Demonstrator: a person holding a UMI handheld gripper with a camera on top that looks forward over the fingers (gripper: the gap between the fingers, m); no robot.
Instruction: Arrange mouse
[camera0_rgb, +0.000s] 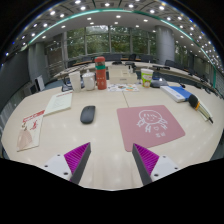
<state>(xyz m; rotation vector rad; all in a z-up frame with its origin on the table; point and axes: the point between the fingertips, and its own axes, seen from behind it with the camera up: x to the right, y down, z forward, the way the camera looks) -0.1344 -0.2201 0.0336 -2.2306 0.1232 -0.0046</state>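
Note:
A dark grey mouse (88, 114) lies on the beige table (100, 150), ahead of my left finger. A pink mouse mat with a white drawing (150, 125) lies to the right of the mouse, ahead of my right finger, with a gap between mat and mouse. My gripper (110, 160) is open and empty, held back from both, with bare table between the magenta pads (76, 155).
A red-and-white booklet (31, 130) lies at the left. White paper (59, 102) lies beyond the mouse. Red and green containers (100, 73) and a cup (146, 76) stand at the back. A blue book (178, 93) and a dark pen-like item (201, 108) lie at the right.

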